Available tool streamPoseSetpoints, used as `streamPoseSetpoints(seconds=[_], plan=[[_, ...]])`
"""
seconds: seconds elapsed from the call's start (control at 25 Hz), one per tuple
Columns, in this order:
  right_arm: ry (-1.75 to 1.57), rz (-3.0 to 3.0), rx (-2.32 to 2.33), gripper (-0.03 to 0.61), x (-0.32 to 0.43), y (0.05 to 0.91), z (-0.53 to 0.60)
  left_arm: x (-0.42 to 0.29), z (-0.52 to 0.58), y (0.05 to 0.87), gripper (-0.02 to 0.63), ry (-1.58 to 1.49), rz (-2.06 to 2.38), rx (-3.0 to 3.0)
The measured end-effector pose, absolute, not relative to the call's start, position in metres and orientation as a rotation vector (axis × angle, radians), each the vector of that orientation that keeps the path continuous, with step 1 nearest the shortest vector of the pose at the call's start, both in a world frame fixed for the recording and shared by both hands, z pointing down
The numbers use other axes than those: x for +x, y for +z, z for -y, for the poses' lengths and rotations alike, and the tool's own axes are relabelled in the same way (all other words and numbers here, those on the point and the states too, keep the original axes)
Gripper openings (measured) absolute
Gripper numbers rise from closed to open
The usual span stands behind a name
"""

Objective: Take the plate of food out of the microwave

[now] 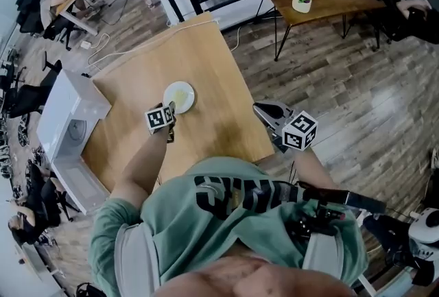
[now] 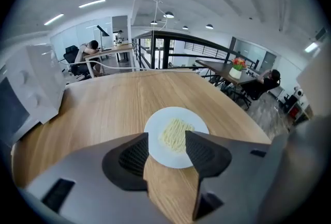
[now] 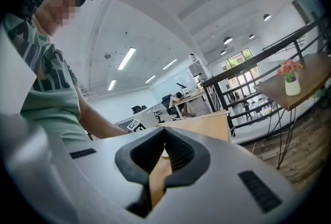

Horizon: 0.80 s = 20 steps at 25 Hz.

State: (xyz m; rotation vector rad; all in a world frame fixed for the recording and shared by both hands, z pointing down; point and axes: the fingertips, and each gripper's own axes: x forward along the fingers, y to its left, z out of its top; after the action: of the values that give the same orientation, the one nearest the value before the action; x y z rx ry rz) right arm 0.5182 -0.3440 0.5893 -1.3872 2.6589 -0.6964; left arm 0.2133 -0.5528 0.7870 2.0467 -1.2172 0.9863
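The white microwave (image 1: 68, 125) sits at the worktop's (image 1: 212, 69) left edge, with what looks like its door hanging open towards the person. To its right, the left tongs (image 1: 171, 110) point steeply down over the wood with the jaws standing well apart. Nothing is pinched in them, and the pads are clear of the plate. The plate (image 1: 179, 96) lies flat just beyond their tips, near the middle of the worktop and well apart from the microwave, so it looks to be out of the oven.

It is a small white plate, stiff, probably light, with a smooth rim that could slip between the pads. The noodles (image 2: 176, 134) form a loose pale heap in the centre and would likely slide if the plate tips. The bare band of rim on the near side is the place to grip, keeping the plate level. Farthest right, the right tongs (image 1: 264, 112) hang off the worktop's right edge, jaws together and empty.
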Motion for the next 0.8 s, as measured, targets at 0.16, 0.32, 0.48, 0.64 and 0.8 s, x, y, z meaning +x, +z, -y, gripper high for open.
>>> streamPoseSetpoints(seconds=[0.16, 0.32, 0.48, 0.64, 0.8], plan=[[-0.699, -2.657, -1.351, 0.008, 0.519, 0.589, 0.353, 0.205, 0.532, 0.746, 0.207, 0.725, 1.192, 2.069], [-0.667, -2.696, -1.31, 0.008, 0.489, 0.578, 0.372, 0.183, 0.519, 0.683, 0.206, 0.419, 1.128, 2.16], [-0.586, -2.745, -1.289, 0.008, 0.434, 0.556, 0.397, 0.135, 0.517, 0.625, 0.204, 0.168, 1.022, 2.25], [-0.587, -2.758, -1.262, 0.008, 0.368, 0.536, 0.418, 0.059, 0.507, 0.568, 0.009, -0.063, 0.943, 2.344], [-0.595, -2.744, -1.195, 0.007, 0.31, 0.512, 0.432, -0.008, 0.472, 0.538, 0.005, -0.171, 0.928, 2.409]])
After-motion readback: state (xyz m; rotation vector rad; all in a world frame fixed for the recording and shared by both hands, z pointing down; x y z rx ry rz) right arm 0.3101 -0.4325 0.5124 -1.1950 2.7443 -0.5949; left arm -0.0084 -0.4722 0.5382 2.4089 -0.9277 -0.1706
